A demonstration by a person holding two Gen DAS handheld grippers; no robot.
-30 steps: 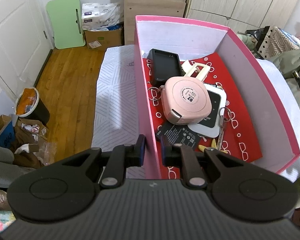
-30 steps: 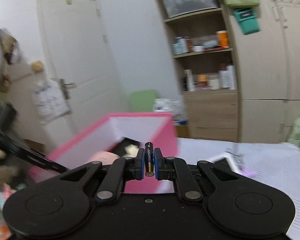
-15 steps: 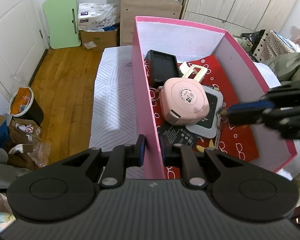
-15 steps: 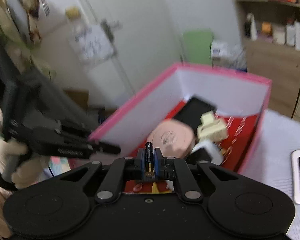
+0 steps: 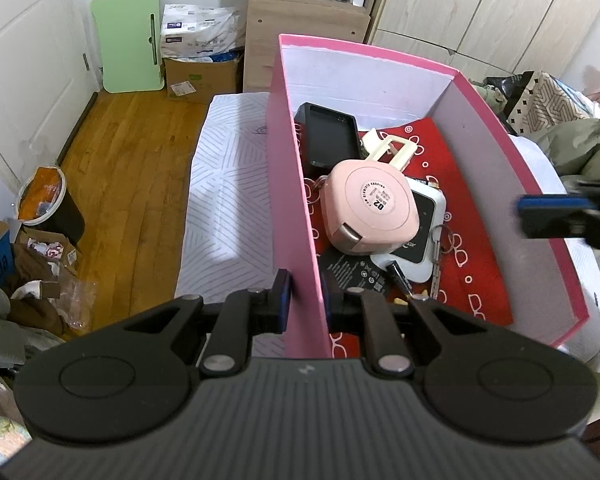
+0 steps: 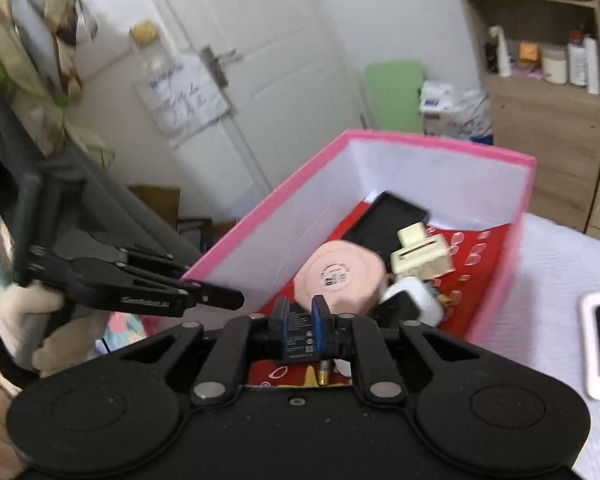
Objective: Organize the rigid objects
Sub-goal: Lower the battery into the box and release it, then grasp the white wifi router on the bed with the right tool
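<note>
Left wrist view: left gripper (image 5: 304, 300) has its fingers nearly closed, pinching the near side wall of the pink box (image 5: 290, 184); one finger sits outside the wall, the other inside. Ahead of the inner finger lies the clutter: a pink round case (image 5: 370, 210), a black case (image 5: 328, 140) beyond it, a cream clip (image 5: 392, 150), a white-framed device (image 5: 420, 240), a key ring (image 5: 440, 244). A battery (image 5: 398, 276) lies just ahead of the inner finger, on the red lining. Right gripper's blurred blue finger (image 5: 556, 204) shows at the far right, above the opposite wall.

Right wrist view: right gripper (image 6: 300, 318) is over the near end of the box, its fingers opening with nothing between them; only a black label on the box floor shows through the gap. A brass-tipped item (image 6: 323, 374), likely the battery, lies just below the fingers.

Risks, as I judge them: the thin cardboard wall may buckle or the box skid on the bed (image 5: 228, 184) if the left hand pulls. The opening fingers could clip the pink case. The battery may roll under the pile.
</note>
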